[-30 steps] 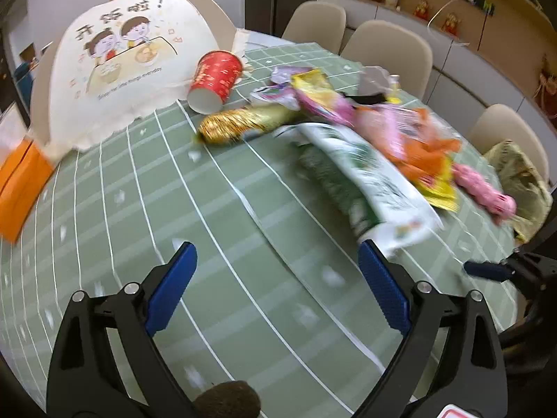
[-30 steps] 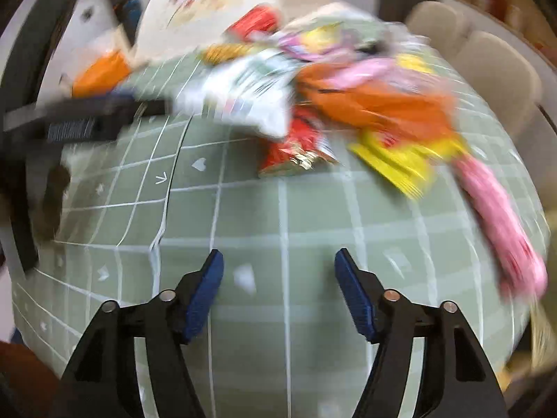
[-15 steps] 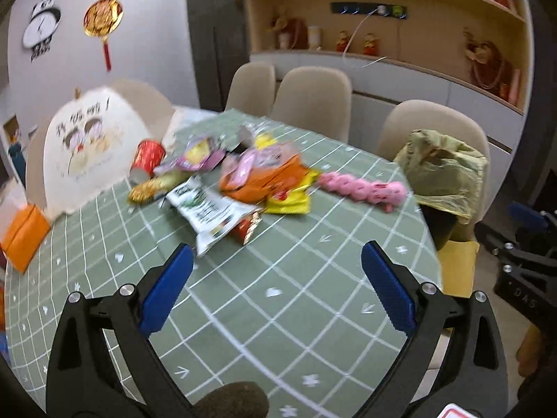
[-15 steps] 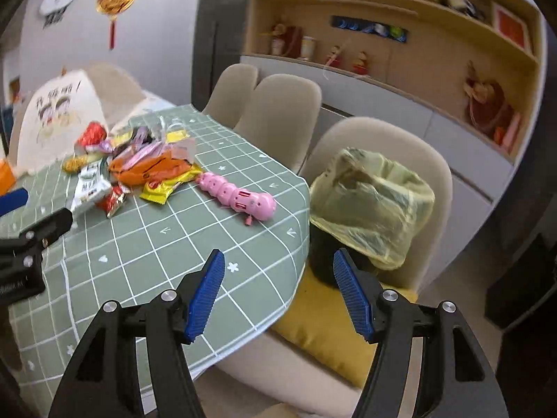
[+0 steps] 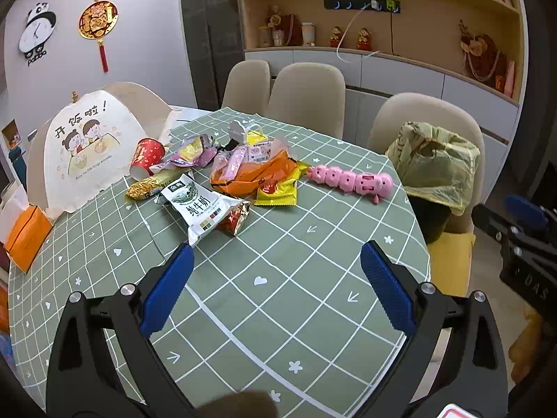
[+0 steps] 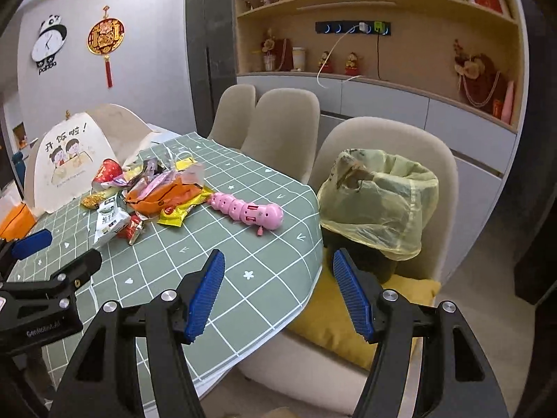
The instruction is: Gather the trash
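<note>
A heap of snack wrappers lies on the green checked table: a white milk-powder bag point(image 5: 197, 206), an orange bag point(image 5: 257, 174), a yellow packet point(image 5: 278, 193), a gold wrapper point(image 5: 146, 185) and a tipped red paper cup point(image 5: 146, 156). A pink caterpillar toy point(image 5: 351, 183) lies to their right. A bin lined with a yellow bag point(image 6: 379, 205) stands on a chair seat beside the table. My left gripper point(image 5: 275, 278) is open and empty above the near table. My right gripper point(image 6: 276, 291) is open and empty over the table edge, left of the bin.
A folded food cover with a cartoon print point(image 5: 87, 149) stands at the table's far left, and an orange box point(image 5: 28, 233) lies beside it. Beige chairs point(image 5: 306, 97) ring the far side. A yellow cushion point(image 6: 334, 317) covers the bin's chair. Shelves line the back wall.
Both grippers have pulled back and up from close over the wrappers to a wide view of the whole table and bin. Both stayed open and empty.
</note>
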Motion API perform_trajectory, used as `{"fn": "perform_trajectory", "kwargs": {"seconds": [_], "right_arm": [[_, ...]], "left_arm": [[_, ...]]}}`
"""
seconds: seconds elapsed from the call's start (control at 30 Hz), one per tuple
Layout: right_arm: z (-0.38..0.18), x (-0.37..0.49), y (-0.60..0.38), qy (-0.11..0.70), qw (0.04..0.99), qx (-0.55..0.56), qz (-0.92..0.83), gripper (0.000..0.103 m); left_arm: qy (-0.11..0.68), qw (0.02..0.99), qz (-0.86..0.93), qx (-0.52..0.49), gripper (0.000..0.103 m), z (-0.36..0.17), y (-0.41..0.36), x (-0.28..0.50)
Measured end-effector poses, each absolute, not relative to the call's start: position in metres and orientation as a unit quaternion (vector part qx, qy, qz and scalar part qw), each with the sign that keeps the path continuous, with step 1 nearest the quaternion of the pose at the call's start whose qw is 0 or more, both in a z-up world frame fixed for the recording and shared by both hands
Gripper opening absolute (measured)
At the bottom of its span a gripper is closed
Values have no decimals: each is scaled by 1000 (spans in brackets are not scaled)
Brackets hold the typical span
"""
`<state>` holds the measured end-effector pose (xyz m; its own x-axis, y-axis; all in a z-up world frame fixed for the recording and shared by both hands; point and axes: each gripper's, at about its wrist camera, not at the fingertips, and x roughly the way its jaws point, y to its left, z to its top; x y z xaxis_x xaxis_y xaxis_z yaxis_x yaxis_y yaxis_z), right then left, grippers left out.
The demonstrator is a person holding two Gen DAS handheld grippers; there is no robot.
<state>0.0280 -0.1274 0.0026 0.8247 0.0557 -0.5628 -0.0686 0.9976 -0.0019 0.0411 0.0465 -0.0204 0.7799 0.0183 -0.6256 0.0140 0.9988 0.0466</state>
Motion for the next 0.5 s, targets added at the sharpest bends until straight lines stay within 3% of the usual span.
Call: {"fn": "perform_trajectory", "kwargs": {"seconds": [0.5], "right_arm": [[4, 23, -122, 296, 954, -19, 46, 62]], "left_arm": [[323, 946, 12, 36, 92, -13, 46, 34]]}}
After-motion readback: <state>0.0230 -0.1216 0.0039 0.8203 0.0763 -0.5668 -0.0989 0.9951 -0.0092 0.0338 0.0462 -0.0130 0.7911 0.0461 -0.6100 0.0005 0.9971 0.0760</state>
